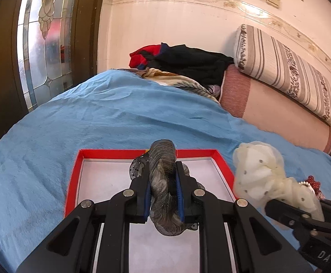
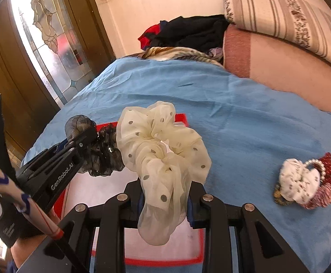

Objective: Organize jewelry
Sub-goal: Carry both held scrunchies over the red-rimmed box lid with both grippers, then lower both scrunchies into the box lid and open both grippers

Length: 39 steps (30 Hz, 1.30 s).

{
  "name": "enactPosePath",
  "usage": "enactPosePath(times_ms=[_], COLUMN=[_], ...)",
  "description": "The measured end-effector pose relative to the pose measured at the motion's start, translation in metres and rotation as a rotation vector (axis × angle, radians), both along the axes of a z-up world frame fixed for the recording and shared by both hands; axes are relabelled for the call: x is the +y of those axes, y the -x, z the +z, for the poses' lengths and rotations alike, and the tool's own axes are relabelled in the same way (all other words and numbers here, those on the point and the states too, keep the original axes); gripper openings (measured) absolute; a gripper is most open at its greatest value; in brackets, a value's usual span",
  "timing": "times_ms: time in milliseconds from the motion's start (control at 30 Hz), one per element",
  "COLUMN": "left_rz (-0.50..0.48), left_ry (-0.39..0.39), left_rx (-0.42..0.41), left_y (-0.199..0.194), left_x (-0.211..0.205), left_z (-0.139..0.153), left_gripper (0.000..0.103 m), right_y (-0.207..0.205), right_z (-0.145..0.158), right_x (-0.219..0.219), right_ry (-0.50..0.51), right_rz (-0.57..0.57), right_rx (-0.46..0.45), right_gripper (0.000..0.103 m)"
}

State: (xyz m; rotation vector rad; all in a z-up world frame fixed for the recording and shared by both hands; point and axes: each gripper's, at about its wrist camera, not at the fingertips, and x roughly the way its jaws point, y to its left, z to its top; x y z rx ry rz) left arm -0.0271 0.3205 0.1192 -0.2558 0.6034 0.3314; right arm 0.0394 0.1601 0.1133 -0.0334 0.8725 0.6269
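Spreading under both tools, the blue blanket (image 1: 101, 113) covers the bed, with a striped bolster (image 1: 286, 70) and a heap of dark and red clothes (image 1: 183, 61) far ahead of the fingers against the wall. Directly below the left hand-held gripper (image 1: 163, 193) lies the red-rimmed tray (image 1: 74, 177), its pale floor bare where it shows.

The left hand-held gripper is clamped narrow on a grey-black sheer scrunchie (image 1: 163, 182); the fabric bulges above and below the blue pads and hangs over the tray. From the right wrist view this same scrunchie (image 2: 101, 152) sits to the left of the right hand-held gripper (image 2: 164, 207), above the tray's (image 2: 183, 118) far end.

The right hand-held gripper is closed on a cream dotted scrunchie (image 2: 163, 150), pinched at its lower fold between the fingers, the loop rising ahead of them and overlapping the tray's right edge. In the left wrist view the cream scrunchie (image 1: 263, 173) appears just right of the left tool.

Well to the right of the right hand-held gripper, a small cluster of hair ties (image 2: 306, 182), white, red and pearl-beaded, rests on the blanket (image 2: 245, 125).

White lettering on the left tool's side reads "GenRobot.AI" in the right wrist view; "DA" shows on the right tool's body in the left wrist view.
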Motion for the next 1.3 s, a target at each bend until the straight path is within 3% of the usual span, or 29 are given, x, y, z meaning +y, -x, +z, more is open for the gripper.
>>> enactPosePath(times_ms=[267,467,1100,1300], left_rz=[0.052,0.091,0.124,0.133], left_ry=[-0.010,0.029,0.026,0.021], left_rx=[0.051,0.088,0.119,0.126], left_y=[-0.024,-0.034,-0.039,-0.040], left_x=[0.031,0.052,0.060,0.060], left_z=[-0.014,-0.026,-0.035,-0.036], left_gripper=[0.017,0.017,0.018,0.025], right_y=[-0.023,-0.038,-0.062,-0.066], right_z=[-0.014,-0.024,-0.058,-0.062], right_x=[0.028,0.052,0.085,0.087], right_ry=[0.016,0.028,0.041,0.047], right_rz=[0.011,0.031,0.028,0.023], right_rx=[0.033,0.058,0.111,0.110], right_gripper=[0.031,0.032,0.033,0.037])
